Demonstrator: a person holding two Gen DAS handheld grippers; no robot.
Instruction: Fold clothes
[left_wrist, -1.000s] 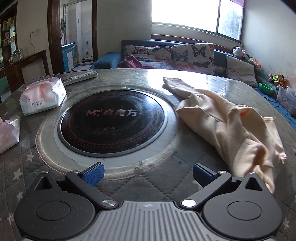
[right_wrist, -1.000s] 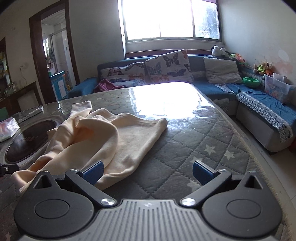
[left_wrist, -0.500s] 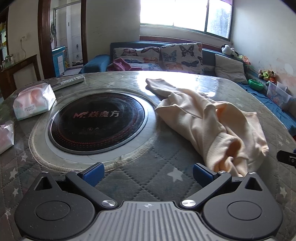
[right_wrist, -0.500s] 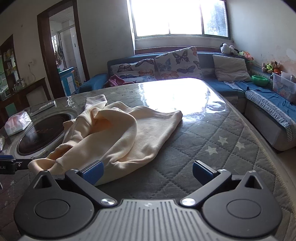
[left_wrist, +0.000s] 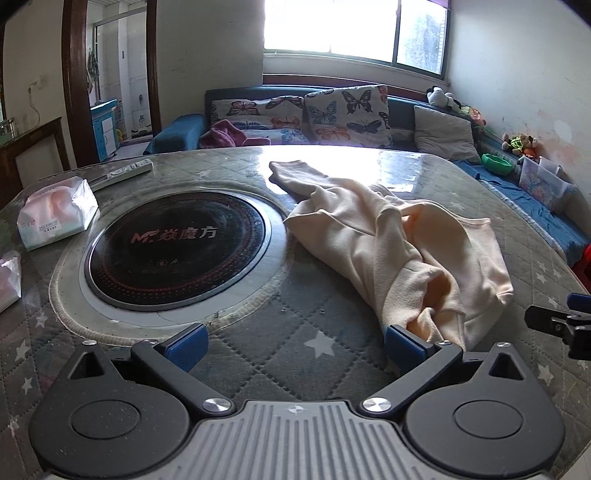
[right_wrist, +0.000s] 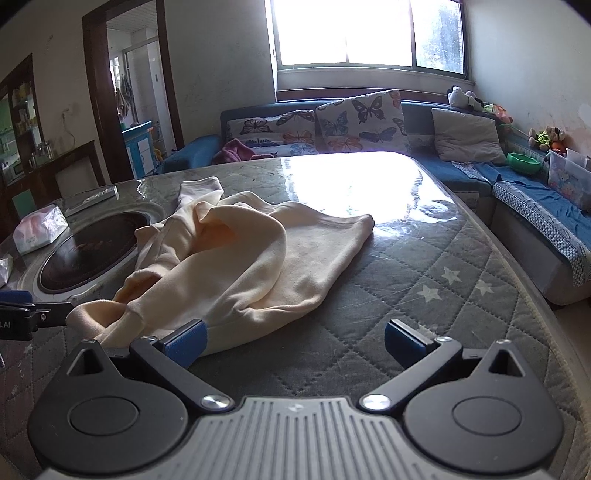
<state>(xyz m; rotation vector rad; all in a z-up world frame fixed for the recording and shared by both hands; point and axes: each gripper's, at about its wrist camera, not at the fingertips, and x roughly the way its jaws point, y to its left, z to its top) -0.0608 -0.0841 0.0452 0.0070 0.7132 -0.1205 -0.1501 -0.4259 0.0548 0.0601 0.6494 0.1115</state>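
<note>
Cream fabric marks the task item: a crumpled garment (left_wrist: 391, 247) lies on the quilted table (left_wrist: 303, 354), just right of the round black cooktop (left_wrist: 177, 243) set into the tabletop. In the left wrist view, I see my left gripper (left_wrist: 293, 341) with its blue pads spread wide apart and nothing between them; the right-hand pad (left_wrist: 402, 343) sits just beside the nearest bunched end of the garment. A tissue pack (left_wrist: 57, 212) and a remote (left_wrist: 122, 173) lie on the far left of the table. My right gripper (left_wrist: 557, 325) shows at the right edge.

In the right wrist view, my right gripper (right_wrist: 293, 341) also stands fully spread and empty. Its left-hand pad (right_wrist: 186, 341) is at the garment's (right_wrist: 236, 262) near hem; whether it touches, I cannot tell. The left gripper's tip (right_wrist: 22, 314) appears at the left edge, near the bunched end.
</note>
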